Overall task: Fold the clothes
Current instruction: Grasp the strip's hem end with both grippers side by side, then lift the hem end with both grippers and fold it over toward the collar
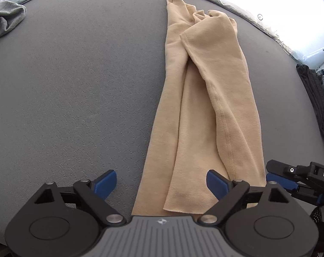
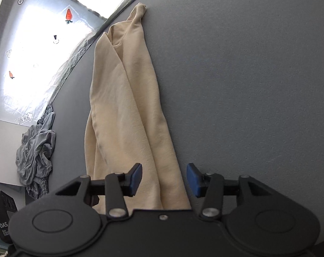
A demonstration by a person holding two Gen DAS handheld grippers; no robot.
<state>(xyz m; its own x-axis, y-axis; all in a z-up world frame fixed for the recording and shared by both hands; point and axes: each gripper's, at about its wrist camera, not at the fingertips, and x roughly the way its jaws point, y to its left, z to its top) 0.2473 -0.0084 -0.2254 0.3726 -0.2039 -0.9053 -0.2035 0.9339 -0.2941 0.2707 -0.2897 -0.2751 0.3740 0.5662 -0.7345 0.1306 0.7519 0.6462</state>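
Observation:
A beige garment (image 1: 206,98) lies folded lengthwise into a long narrow strip on the grey table (image 1: 76,96), running away from me. My left gripper (image 1: 162,184) hovers over its near end, open, with the cloth between its blue pads (image 1: 105,184) but not pinched. In the right wrist view the same beige garment (image 2: 127,107) stretches toward the table's far edge. My right gripper (image 2: 164,180) stands open over the near end, the fabric's edge lying between its pads (image 2: 193,181) without being squeezed. The right gripper (image 1: 290,178) also shows at the lower right of the left wrist view.
A crumpled grey pile of clothes (image 1: 8,15) sits at the far left of the table. Another grey heap (image 2: 35,150) hangs at the table's edge. Dark garments (image 1: 318,98) are stacked at the right edge. A white sheet with printed markers (image 2: 44,53) lies beyond the table.

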